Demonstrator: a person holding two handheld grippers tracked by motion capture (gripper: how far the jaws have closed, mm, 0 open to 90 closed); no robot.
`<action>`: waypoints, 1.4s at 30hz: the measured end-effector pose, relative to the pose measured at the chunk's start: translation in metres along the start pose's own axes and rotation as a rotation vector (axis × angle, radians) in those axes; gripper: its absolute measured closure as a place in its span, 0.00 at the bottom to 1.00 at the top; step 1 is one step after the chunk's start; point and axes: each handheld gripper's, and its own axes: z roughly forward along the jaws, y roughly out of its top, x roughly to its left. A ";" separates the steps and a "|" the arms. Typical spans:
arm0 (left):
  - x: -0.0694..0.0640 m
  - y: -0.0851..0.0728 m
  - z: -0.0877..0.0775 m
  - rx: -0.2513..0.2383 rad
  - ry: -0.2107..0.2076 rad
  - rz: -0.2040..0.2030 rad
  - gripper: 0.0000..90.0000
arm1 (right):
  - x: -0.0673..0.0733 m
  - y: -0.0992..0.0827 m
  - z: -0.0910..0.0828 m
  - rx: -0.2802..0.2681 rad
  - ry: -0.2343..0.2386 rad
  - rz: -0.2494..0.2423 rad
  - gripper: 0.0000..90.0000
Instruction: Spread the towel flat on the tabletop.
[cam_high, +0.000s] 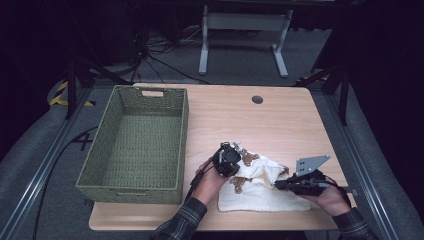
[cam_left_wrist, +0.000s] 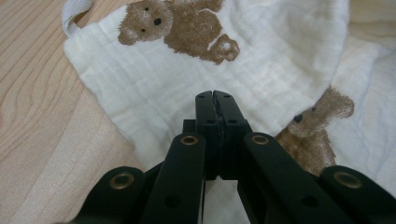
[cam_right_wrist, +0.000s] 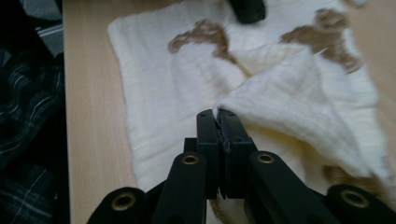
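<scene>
The work in hand was the folding of a white muslin cloth (cam_high: 260, 187) printed with brown bears, which lay on the near right part of the wooden table (cam_high: 280, 120), just beside the empty green wicker basket (cam_high: 135, 145).

The right gripper (cam_right_wrist: 220, 116) had its jaws pressed together on a corner of the cloth; in the right gripper view the pinched edge rose off the table and a fold of fabric trailed behind it. The left gripper (cam_left_wrist: 215, 95) had its jaws shut tight, tips down against the cloth near a printed bear (cam_left_wrist: 180, 28). Whether any fabric was caught between them could not be told from the left gripper view.

In my judgement the fold was at its start: one corner lifted, the left side pinned or held as an anchor. The next move called for carrying the raised corner across to the opposite edge, keeping the pinch firm and the anchored side still so the layers lined up.
</scene>
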 end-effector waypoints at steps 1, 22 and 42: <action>0.000 0.000 -0.001 0.006 -0.002 0.002 1.00 | 0.002 -0.001 0.003 0.014 0.008 -0.002 0.98; 0.002 -0.001 0.000 -0.001 -0.015 -0.004 1.00 | -0.024 -0.025 -0.038 -0.062 -0.136 0.101 0.80; 0.001 0.000 0.000 -0.005 -0.009 -0.007 1.00 | -0.064 -0.031 0.000 0.051 -0.136 0.163 1.00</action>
